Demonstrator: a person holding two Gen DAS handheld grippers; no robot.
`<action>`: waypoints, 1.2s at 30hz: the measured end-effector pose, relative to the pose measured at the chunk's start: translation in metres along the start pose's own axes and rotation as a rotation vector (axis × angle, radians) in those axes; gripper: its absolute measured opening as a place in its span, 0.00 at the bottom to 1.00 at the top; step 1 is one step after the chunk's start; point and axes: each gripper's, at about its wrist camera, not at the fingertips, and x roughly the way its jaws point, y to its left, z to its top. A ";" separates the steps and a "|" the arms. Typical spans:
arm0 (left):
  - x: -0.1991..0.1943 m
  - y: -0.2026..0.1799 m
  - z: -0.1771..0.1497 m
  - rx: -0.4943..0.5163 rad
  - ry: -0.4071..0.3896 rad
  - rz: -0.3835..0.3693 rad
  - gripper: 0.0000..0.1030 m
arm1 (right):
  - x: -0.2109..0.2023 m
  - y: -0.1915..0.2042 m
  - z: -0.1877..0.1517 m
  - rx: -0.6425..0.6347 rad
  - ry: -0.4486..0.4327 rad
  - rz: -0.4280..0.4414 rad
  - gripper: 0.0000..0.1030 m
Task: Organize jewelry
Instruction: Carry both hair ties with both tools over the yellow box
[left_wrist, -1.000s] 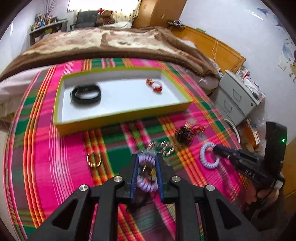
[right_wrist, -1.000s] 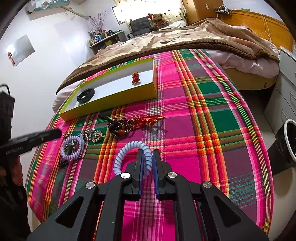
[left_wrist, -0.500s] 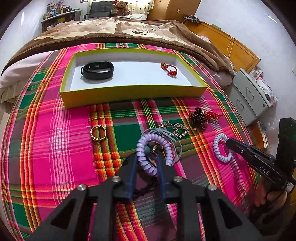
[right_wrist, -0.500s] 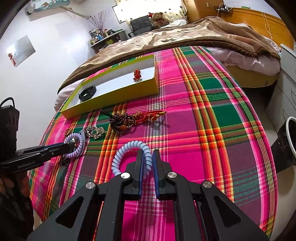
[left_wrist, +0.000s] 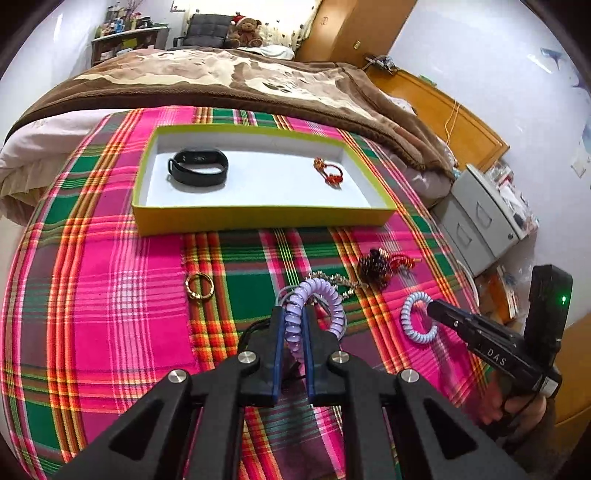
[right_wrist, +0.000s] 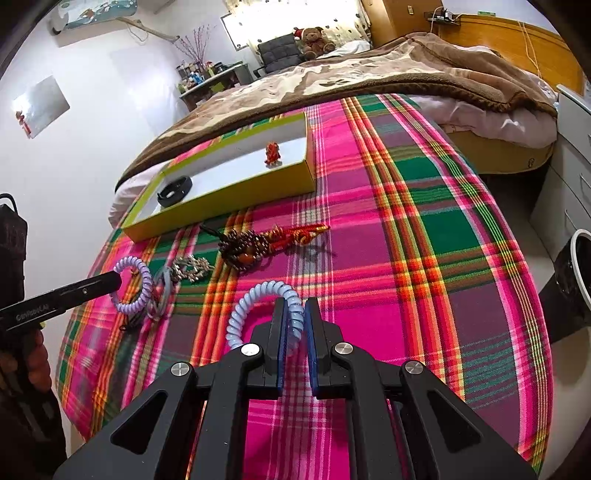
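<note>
My left gripper (left_wrist: 293, 317) is shut on a purple coil hair tie (left_wrist: 321, 291), which stands up from the plaid cloth between the pads. My right gripper (right_wrist: 295, 310) is shut on a light blue coil tie (right_wrist: 255, 295) further right. A yellow-green box (left_wrist: 258, 219) at the back holds a black band (left_wrist: 197, 166) and a red ornament (left_wrist: 330, 173). Loose on the cloth lie a gold ring (left_wrist: 199, 286), a silver chain (right_wrist: 192, 267) and a brown bead bracelet with a red tassel (right_wrist: 243, 247).
The plaid cloth covers a bed, with a brown blanket (left_wrist: 221, 81) behind the box. A grey drawer cabinet (left_wrist: 480, 221) and a bin (right_wrist: 580, 266) stand off the right side. A thin grey ring (right_wrist: 164, 284) lies under the purple tie.
My left gripper's jaws have come together on the purple coil tie, and the gripper has rolled a little. The right gripper has kept still, gripping the blue tie.
</note>
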 end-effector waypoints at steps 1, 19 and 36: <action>-0.002 0.000 0.002 0.000 -0.009 -0.004 0.10 | -0.002 0.001 0.002 -0.006 -0.006 0.002 0.09; -0.008 0.032 0.067 -0.036 -0.123 0.070 0.10 | 0.012 0.034 0.099 -0.098 -0.098 0.039 0.09; 0.038 0.073 0.087 -0.139 -0.050 0.096 0.10 | 0.117 0.061 0.170 -0.139 0.032 0.021 0.09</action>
